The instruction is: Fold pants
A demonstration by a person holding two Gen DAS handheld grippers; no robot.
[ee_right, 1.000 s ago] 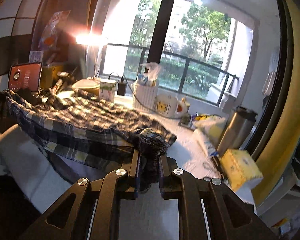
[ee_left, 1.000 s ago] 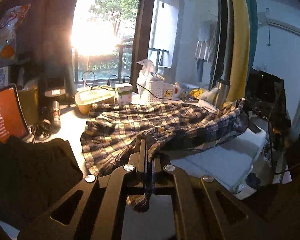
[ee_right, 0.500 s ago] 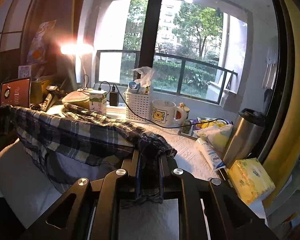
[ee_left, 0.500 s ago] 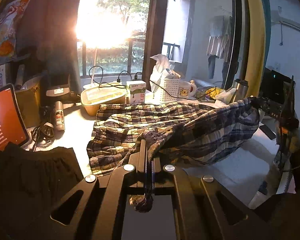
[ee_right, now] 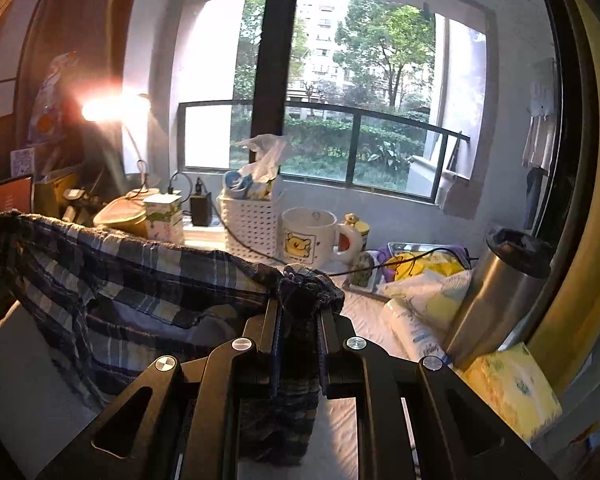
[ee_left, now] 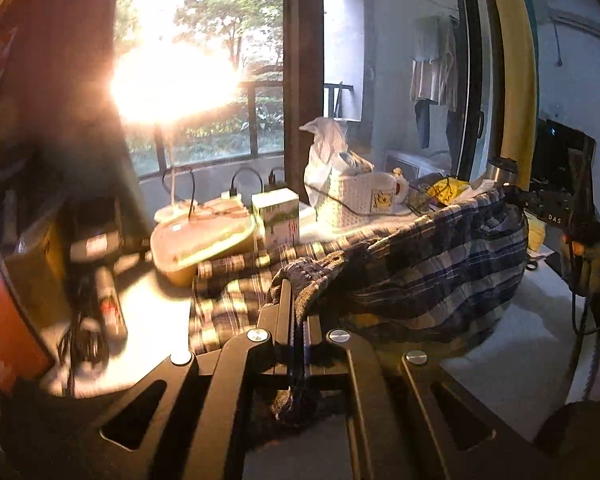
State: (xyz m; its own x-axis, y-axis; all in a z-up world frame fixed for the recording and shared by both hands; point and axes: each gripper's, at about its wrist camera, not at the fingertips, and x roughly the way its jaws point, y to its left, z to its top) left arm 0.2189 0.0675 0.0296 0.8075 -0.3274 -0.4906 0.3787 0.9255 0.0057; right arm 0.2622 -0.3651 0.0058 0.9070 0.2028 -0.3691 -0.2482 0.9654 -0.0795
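Both the left tool (ee_left: 300,312) and right tool (ee_right: 298,312) are clamped on the plaid pants (ee_left: 420,276); the lifted cloth could knock over the mug (ee_right: 310,236) nearby.

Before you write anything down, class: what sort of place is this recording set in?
Probably a lived-in room at home, by a window: a cartoon mug, a yellow tissue pack and clothes hanging outside the glass all suggest it.
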